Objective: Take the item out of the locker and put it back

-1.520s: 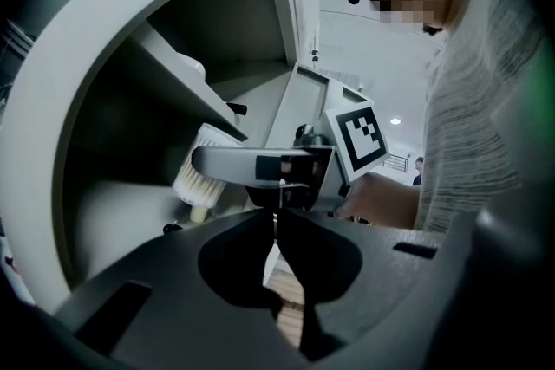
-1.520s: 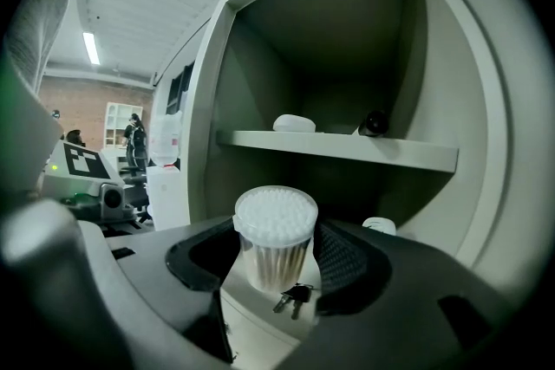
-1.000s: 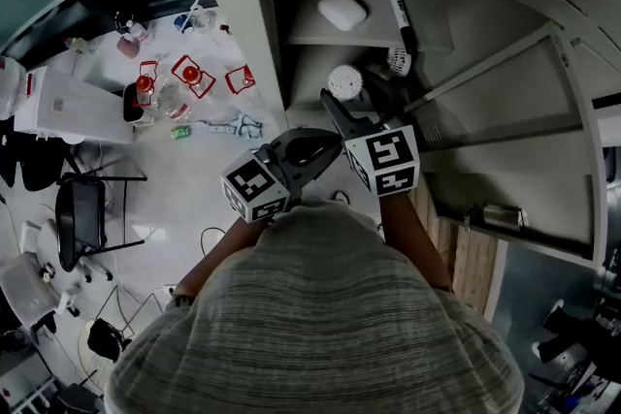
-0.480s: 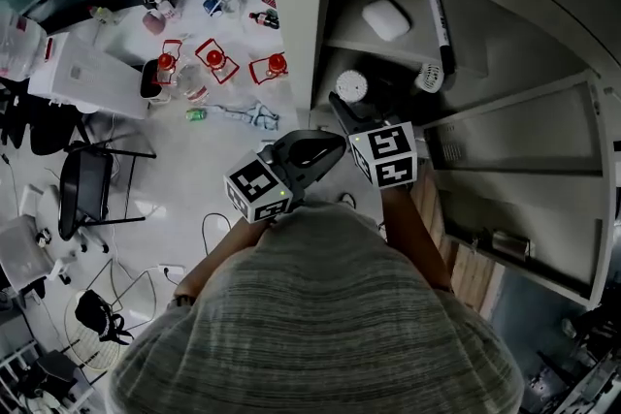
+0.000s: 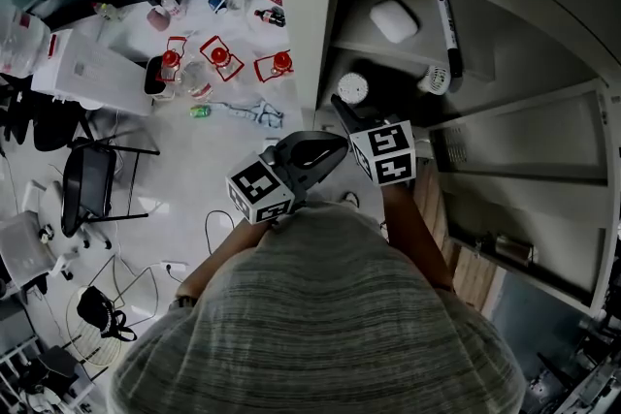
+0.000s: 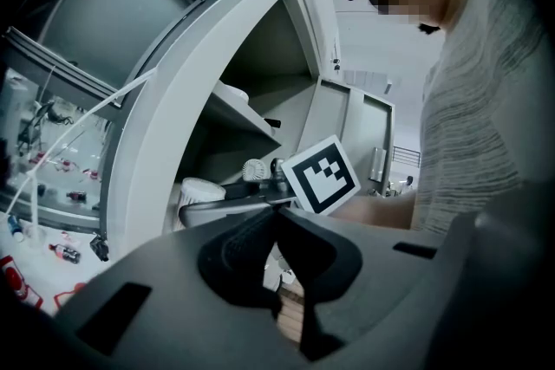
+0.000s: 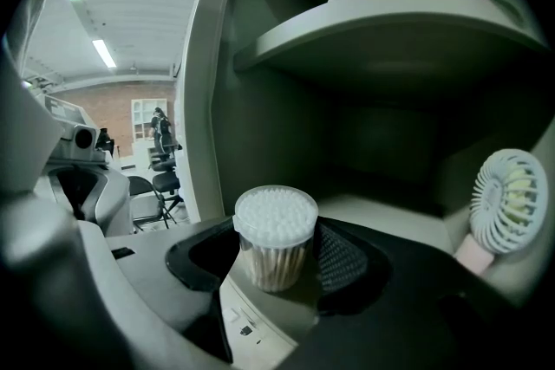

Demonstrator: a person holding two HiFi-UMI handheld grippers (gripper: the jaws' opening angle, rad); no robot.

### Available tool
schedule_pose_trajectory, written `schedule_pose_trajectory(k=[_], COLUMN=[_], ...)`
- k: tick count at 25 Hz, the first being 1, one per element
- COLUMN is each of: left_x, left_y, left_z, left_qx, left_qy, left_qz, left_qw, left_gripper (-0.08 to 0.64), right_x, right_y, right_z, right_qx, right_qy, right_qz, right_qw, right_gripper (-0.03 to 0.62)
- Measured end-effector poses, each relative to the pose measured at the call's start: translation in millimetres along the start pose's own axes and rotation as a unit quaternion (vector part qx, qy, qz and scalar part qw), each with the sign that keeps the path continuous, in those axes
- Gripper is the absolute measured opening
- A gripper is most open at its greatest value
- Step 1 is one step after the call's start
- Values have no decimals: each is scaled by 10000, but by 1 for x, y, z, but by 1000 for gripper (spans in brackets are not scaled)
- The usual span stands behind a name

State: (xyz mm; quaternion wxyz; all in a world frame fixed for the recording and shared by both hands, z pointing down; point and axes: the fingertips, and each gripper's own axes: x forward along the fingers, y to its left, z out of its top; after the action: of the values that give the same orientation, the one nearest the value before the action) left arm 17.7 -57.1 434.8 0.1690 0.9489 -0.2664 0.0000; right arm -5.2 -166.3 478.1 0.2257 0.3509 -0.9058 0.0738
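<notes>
A clear jar of cotton swabs [image 7: 276,234] with a white top stands upright between the pads of my right gripper [image 7: 277,273], which is shut on it. In the head view the jar [image 5: 351,88] is at the front left of the locker's [image 5: 301,24] lower compartment, at the tip of the right gripper [image 5: 342,109]. My left gripper [image 5: 330,148] hangs just outside the locker, below the right one, shut and empty. In the left gripper view its jaws [image 6: 279,217] meet, and the jar [image 6: 199,191] shows beyond them.
A small white fan [image 5: 434,78] [image 7: 507,195] leans in the same compartment, right of the jar. The shelf above [image 7: 381,22] carries a white case [image 5: 394,19] and a black marker [image 5: 448,19]. The locker door [image 5: 524,189] stands open at the right. A cluttered table [image 5: 223,63] lies left.
The jar, held in my right gripper, has drawn away from the fan toward the locker's front left. The head camera has also shifted. The left gripper keeps its place.
</notes>
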Motion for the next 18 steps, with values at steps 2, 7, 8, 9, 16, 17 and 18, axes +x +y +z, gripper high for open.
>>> schedule_pose_trajectory(k=[2,7,8,9,16,17,18], left_x=[0,0,0,0,5,6,8], left_y=[0,-1,-1,-2,-9,-10,-10], left_z=[0,0,1,2,4,4,4], left_qx=[-1,30,34,34,73,83,91], left_qy=[-5,5,1,-1,47,56,65], left_qz=[-10,-70,-87,-109,-364,-408,-452], left_qw=[10000,10000,10000,9999,9993,9991,9989], left_gripper=[8,8,8,8,8,8,8], right_x=[1,-3,-6,-9,-38,-43,-49], right_y=[0,1,1,1,-5,-5,-5], right_z=[0,3,5,9,33,37,42], right_qx=[4,-70,-86,-88,332,365,368], right_qy=[-17,-65,-103,-150,-585,-666,-763], right_qz=[3,-22,-40,-59,-98,-110,-154], right_qw=[10000,10000,9999,9998,9977,9971,9963], right_gripper=[279,281,281,281,281,281,281])
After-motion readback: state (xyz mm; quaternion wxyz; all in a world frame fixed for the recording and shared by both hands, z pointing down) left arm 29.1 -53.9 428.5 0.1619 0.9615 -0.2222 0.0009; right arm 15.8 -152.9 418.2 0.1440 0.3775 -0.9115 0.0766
